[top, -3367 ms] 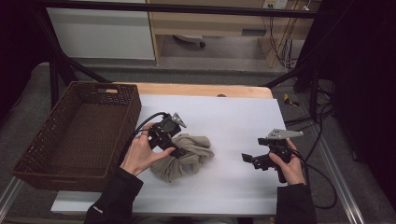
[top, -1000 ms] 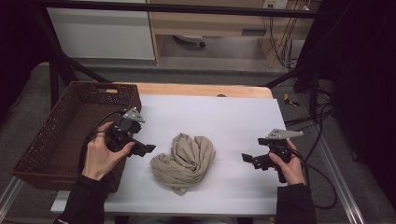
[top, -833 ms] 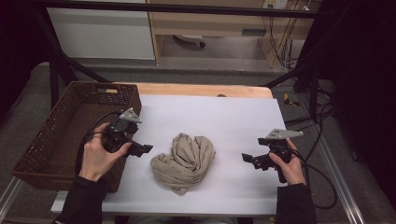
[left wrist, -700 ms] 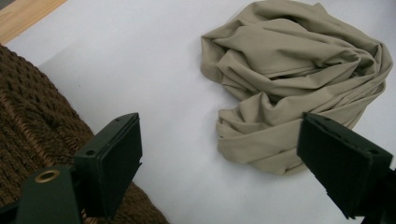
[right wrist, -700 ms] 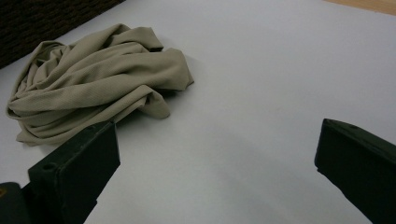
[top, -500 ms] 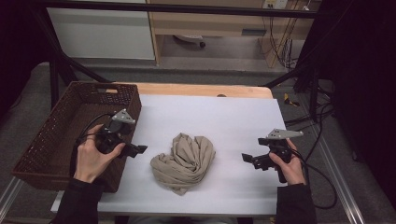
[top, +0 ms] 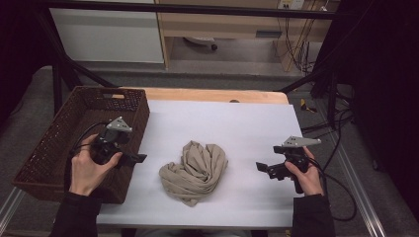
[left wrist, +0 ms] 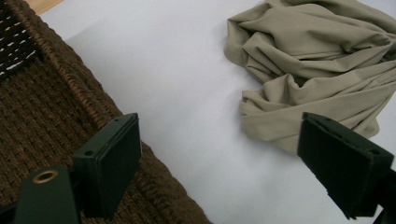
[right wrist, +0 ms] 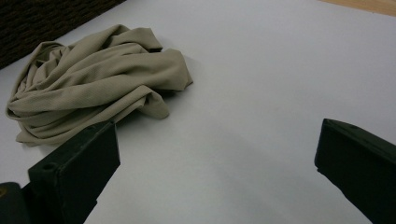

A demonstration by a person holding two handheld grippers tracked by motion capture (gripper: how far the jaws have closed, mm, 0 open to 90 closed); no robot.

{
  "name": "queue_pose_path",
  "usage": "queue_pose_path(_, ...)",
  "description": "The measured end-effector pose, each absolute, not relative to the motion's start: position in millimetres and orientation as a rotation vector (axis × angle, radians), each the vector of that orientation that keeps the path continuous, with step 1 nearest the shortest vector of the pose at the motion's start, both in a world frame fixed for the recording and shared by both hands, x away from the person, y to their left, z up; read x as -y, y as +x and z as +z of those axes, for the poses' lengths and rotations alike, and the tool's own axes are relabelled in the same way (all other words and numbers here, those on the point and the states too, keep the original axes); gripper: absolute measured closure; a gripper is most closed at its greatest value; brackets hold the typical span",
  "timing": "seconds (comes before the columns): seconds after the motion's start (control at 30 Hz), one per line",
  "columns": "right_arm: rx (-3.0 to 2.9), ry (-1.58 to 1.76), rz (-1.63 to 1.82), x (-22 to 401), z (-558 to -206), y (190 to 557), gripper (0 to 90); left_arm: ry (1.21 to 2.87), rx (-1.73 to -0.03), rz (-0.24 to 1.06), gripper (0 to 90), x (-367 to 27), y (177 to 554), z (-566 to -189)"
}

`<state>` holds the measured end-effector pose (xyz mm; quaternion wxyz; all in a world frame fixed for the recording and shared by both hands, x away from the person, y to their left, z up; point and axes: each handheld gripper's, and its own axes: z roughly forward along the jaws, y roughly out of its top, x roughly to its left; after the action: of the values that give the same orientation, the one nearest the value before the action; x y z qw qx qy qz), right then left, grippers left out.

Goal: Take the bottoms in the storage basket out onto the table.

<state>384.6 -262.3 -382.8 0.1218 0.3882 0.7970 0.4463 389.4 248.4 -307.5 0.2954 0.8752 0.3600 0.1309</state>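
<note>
High view: a white surface (top: pixel 247 123) carries a crumpled beige cloth (top: pixel 194 172) near its middle, a little toward the person's side. A dark brown woven basket (top: pixel 47 148) stands at the left end of the surface, its near right corner beside the person's left hand (top: pixel 89 170).

The left tool (top: pixel 140 158) is held over the basket's right wall, pointing right toward the cloth, with a stretch of bare white surface between them. A black cable loops from it across the basket rim. The right tool (top: pixel 262 167) is held by the person's right hand (top: pixel 306 173) near the right side of the surface, pointing left at the cloth and well apart from it. A grey three-cornered plate sits on top of each tool.

Left gripper view: the two black jaws stand spread wide with nothing between them. The basket's woven wall (left wrist: pixel 56 116) lies under the left jaw, and the cloth (left wrist: pixel 317 70) lies ahead at the upper right, not touched.

Right gripper view: the two black jaws are also spread wide and hold nothing. The cloth (right wrist: pixel 93 79) lies ahead at the upper left on the white surface (right wrist: pixel 261 93), apart from both jaws. The basket's dark side shows at the top left corner.
</note>
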Motion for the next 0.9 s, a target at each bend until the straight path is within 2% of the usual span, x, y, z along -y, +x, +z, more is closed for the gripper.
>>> queue_pose_path(0.9,-2.320,1.140,1.304,264,-382,384,0.7,2.272,-1.035,0.375,12.5,-284,385,-320)
